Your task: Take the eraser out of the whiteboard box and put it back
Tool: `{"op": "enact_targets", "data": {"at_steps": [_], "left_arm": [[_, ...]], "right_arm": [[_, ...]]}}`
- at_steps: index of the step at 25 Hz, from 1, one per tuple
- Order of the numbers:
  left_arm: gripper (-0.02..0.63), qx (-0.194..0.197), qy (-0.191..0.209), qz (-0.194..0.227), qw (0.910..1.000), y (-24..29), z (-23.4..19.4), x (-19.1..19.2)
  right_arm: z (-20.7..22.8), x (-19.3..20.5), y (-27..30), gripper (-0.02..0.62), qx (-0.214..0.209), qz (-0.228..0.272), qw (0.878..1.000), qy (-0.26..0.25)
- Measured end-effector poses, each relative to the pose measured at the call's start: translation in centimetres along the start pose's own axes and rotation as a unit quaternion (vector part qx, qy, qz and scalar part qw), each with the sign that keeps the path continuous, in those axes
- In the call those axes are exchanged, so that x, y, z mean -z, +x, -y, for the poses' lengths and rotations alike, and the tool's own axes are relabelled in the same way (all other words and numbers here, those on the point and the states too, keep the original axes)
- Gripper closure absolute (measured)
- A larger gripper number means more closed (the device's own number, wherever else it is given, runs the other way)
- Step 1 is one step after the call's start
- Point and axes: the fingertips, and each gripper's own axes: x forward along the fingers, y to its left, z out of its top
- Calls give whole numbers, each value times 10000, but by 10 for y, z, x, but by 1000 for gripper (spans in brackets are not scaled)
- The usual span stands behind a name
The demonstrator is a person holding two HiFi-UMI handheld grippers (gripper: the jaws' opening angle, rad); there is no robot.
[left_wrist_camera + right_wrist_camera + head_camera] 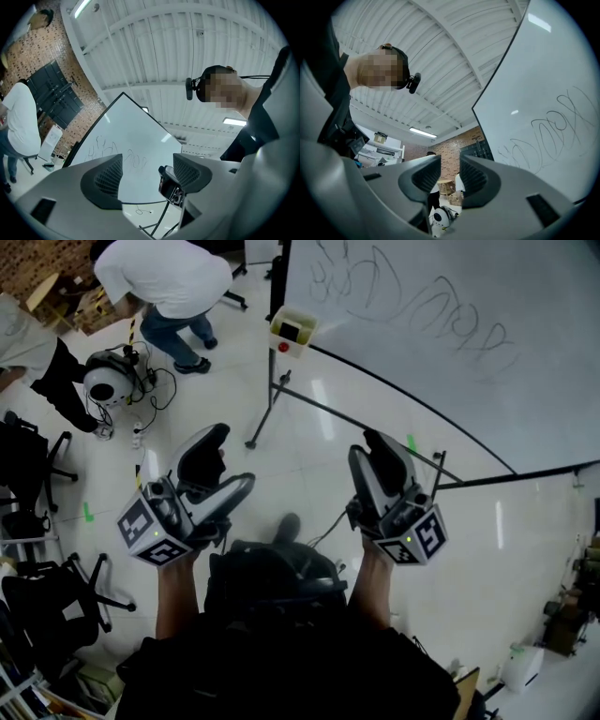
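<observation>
Two grippers, neither one loaded; the task is judged not yet begun.

Head view. The whiteboard box [292, 331] is cream and mounted at the lower left corner of the whiteboard [441, 334]. A dark block in it is probably the eraser [293, 328], seated in place. The left gripper [230, 462] and right gripper [370, 451] are raised side by side. Both are well apart from the box, which lies beyond them and nearer the left one.

Left gripper view. The left gripper [145, 171] has its jaws wide apart with nothing between the pads. The whiteboard [126, 140] fills the gap behind. The box [169, 186] shows beside the right-hand pad, distant and untouched.

Right gripper view. The right gripper [450, 173] has its jaws narrowly parted and clamps nothing. The whiteboard [553, 93] is at the right; box and eraser are not shown.

Remaining: reaching the box, lifting the eraser out, returning it.
</observation>
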Motion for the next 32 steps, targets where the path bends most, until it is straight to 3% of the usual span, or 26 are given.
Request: {"op": "enact_targets", "data": {"at_steps": [8, 18, 32], "left_arm": [[270, -136, 81, -107, 9998, 36, 0, 17], [270, -16, 128, -245, 9996, 62, -16, 18], [270, 455, -67, -102, 9989, 80, -123, -24]], "right_arm": [[40, -5, -14, 468, -96, 2, 9999, 139], [70, -2, -10, 466, 18, 7, 9998, 203], [108, 14, 88, 466, 284, -316, 9989, -203]]}}
